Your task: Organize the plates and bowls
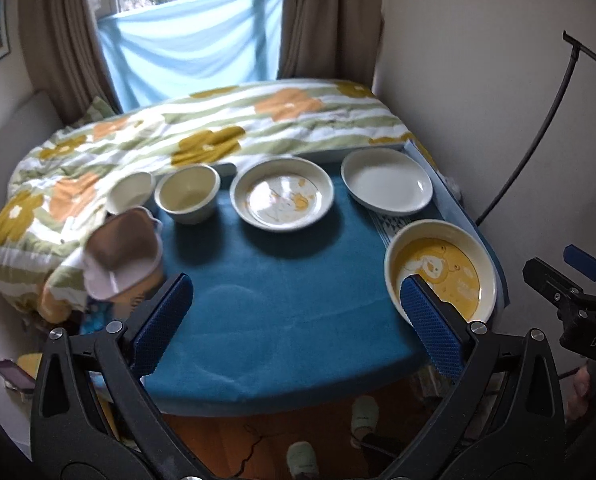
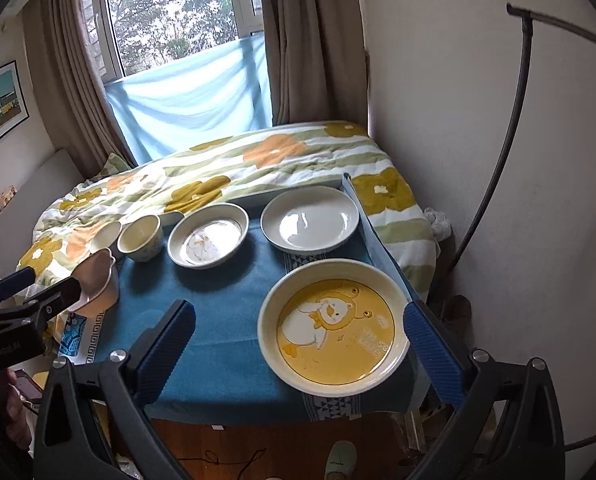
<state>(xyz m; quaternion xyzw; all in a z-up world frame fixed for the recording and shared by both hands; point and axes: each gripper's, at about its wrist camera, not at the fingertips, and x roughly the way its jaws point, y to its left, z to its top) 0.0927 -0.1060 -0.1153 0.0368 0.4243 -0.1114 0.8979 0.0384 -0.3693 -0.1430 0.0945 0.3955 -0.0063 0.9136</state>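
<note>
Nothing is stacked yet, so the sorting looks to be at its start; both grippers hang above the near edge of the tabletop (image 1: pixel 265 320), which is covered in a blue, towel-like cloth. The left gripper (image 1: pixel 293 316) has its fingers spread and empty; the right gripper (image 2: pixel 302 344) is likewise wide apart, with the yellow duck plate (image 2: pixel 334 328) lying between its fingers but not pinched.

Along the far edge stand a plain white plate (image 2: pixel 310 222), a deep printed plate (image 2: pixel 207 236), a cream bowl (image 2: pixel 141 238) and a small white bowl (image 2: pixel 105 236) (half on the floral quilt (image 2: pixel 217 172)); a pink-brown scalloped bowl (image 1: pixel 123 252) sits tilted at the left edge.

All look glazed, glossy and slippery; the likely next move is closing on the duck plate's raised rim, which calls for a firm, level pinch.
</note>
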